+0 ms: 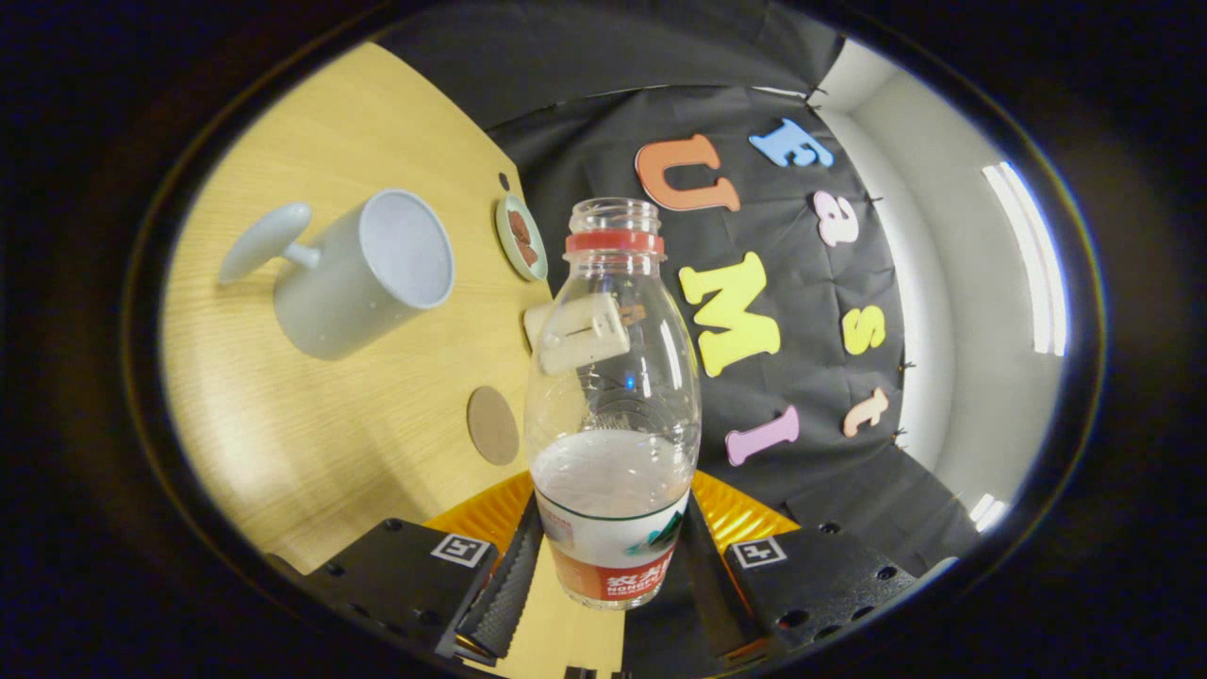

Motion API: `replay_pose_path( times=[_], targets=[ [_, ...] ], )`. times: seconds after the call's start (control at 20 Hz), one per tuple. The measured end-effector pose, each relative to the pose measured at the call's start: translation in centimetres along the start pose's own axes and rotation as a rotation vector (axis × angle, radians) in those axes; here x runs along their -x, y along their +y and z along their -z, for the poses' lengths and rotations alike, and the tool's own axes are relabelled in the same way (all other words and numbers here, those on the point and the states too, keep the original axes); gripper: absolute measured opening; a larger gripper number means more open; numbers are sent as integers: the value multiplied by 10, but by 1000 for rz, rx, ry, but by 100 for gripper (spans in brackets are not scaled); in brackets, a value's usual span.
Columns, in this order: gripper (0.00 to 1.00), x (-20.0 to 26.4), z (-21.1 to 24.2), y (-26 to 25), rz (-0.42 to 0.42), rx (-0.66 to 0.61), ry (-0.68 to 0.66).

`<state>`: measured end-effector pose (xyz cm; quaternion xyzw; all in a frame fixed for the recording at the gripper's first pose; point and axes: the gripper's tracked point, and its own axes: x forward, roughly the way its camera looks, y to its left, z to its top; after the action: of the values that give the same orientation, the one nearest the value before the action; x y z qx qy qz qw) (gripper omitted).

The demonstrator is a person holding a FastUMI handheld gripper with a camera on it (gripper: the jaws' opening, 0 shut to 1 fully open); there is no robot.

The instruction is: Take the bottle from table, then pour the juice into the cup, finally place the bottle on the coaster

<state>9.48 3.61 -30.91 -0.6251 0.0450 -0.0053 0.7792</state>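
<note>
My gripper (611, 566) is shut on a clear plastic bottle (613, 396), both fingers pressing on its labelled lower part. The bottle has a red neck ring, no cap, and a little pale liquid at its bottom. The whole view is rolled, so the wooden table (311, 443) appears tilted. A pale grey cup (363, 273) with a knob-like handle stands on the table, beyond the fingers and to the left of the bottle, its mouth open and looking empty. A round brown coaster (492, 425) lies on the table close to the bottle's left side, nearer than the cup.
A small green dish (521, 237) with brown pieces sits at the table's far edge, by the black cloth wall. A cream block-like object (580, 332) shows through the bottle. A white wall with bright light strips (1028, 255) lies to the right.
</note>
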Motion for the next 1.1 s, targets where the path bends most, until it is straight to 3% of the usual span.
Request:
replay_pose_path(
  times=[0.75,1.1],
  targets=[
    [78,-7,12,-22,71,268,41],
    [78,-7,6,-29,96,336,30]
  ],
)
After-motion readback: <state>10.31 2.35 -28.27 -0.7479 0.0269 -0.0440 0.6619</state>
